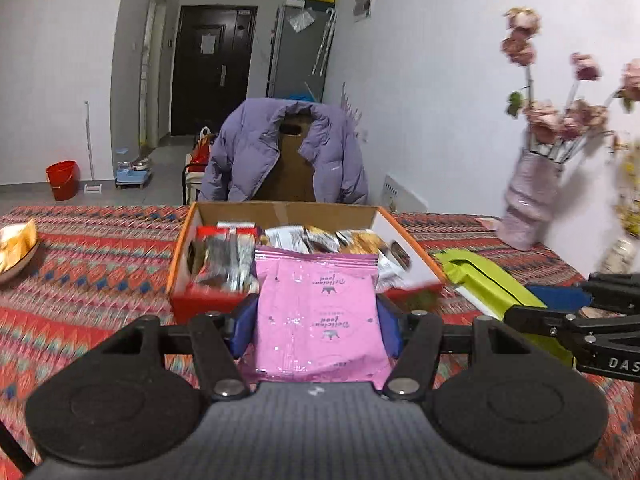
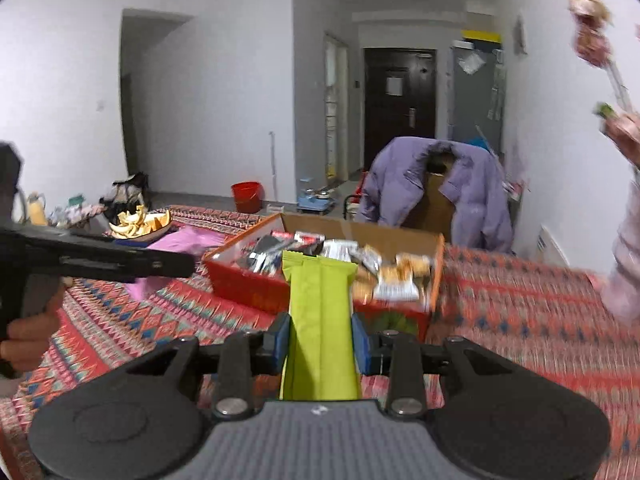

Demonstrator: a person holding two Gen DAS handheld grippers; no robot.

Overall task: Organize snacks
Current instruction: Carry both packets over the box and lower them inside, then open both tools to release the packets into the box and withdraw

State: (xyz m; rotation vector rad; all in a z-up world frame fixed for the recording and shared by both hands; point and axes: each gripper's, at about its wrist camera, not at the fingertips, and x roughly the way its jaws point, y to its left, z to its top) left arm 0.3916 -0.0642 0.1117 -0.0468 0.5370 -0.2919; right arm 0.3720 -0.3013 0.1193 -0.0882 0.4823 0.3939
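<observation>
My left gripper [image 1: 316, 320] is shut on a pink snack bag [image 1: 318, 312], held above the table just in front of the orange cardboard box [image 1: 182, 248]. The box holds several snack packets [image 1: 320, 238]. My right gripper [image 2: 320, 340] is shut on a green snack bag [image 2: 320, 312], held above the table in front of the same box [image 2: 248, 292]. The green bag also shows in the left wrist view [image 1: 492, 284], with the right gripper [image 1: 560, 308] at the right edge. The pink bag [image 2: 180, 242] and the left gripper [image 2: 120, 262] show at the left of the right wrist view.
A red patterned tablecloth [image 1: 92, 264] covers the table. A pink vase of dried flowers [image 1: 528, 200] stands at the right. A plate with yellow peels [image 2: 140, 224] sits at the far left. A chair draped with a purple jacket [image 1: 288, 148] stands behind the box.
</observation>
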